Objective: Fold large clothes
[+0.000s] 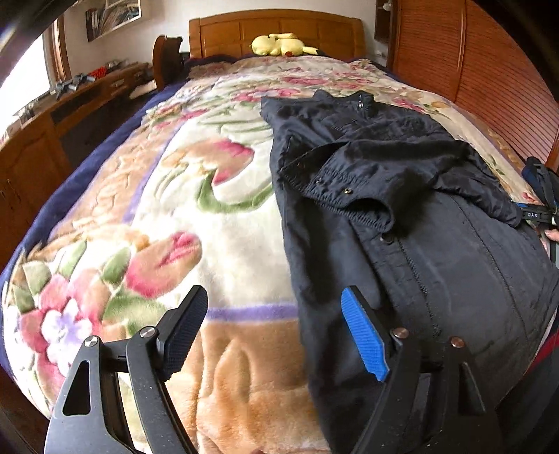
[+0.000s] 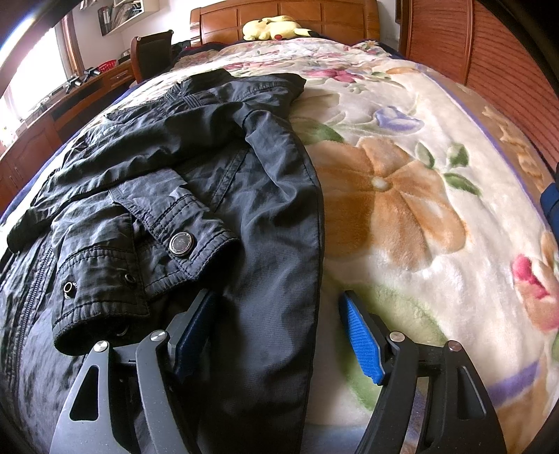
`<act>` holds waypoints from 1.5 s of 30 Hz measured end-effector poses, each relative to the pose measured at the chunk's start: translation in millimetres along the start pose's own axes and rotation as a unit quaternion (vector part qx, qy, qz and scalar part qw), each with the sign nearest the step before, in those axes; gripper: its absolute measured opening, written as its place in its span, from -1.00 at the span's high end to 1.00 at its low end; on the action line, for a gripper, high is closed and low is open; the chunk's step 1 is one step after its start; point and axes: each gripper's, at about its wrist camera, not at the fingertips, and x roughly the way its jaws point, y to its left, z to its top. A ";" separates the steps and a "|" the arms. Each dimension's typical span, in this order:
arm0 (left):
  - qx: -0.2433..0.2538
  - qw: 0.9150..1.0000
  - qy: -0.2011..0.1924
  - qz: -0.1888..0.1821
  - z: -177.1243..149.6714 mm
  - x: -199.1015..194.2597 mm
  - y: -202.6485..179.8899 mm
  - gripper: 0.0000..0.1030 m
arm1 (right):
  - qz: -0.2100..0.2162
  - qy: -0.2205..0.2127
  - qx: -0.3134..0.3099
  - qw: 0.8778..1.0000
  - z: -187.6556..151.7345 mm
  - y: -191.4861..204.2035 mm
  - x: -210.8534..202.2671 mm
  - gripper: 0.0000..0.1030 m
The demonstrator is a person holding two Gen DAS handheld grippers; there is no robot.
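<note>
Item: dark jacket (image 1: 401, 209), laid lengthwise on the floral blanket (image 1: 209, 216) of a wooden bed, collar toward the headboard (image 1: 276, 31). Both sleeves are folded across the front; 1 cuff (image 2: 195, 237) with a metal snap button (image 2: 180, 244) lies on top of the other.

Left gripper (image 1: 276, 331): jaws wide apart, nothing between the pads. It hangs over the jacket's near left edge, its blue pad above the fabric and its black pad above the blanket.

Right gripper (image 2: 276, 335): jaws wide apart, straddling the jacket's right edge. Its left finger is just beside the folded cuffs; its right finger is over the blanket. Whether the pads touch the cloth cannot be told.

Also present: yellow plush toy (image 1: 279, 45) at the headboard; wooden desk (image 1: 70, 101) and chair (image 2: 153, 52) left of the bed; slatted wooden wardrobe (image 1: 489, 70) on the right.
</note>
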 end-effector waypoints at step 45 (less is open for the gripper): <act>-0.009 0.995 -0.026 -0.091 -79.0 -63.0 -14.8 0.09 | -0.008 0.000 -0.021 1.000 -107.0 38.3 -144.6 -0.52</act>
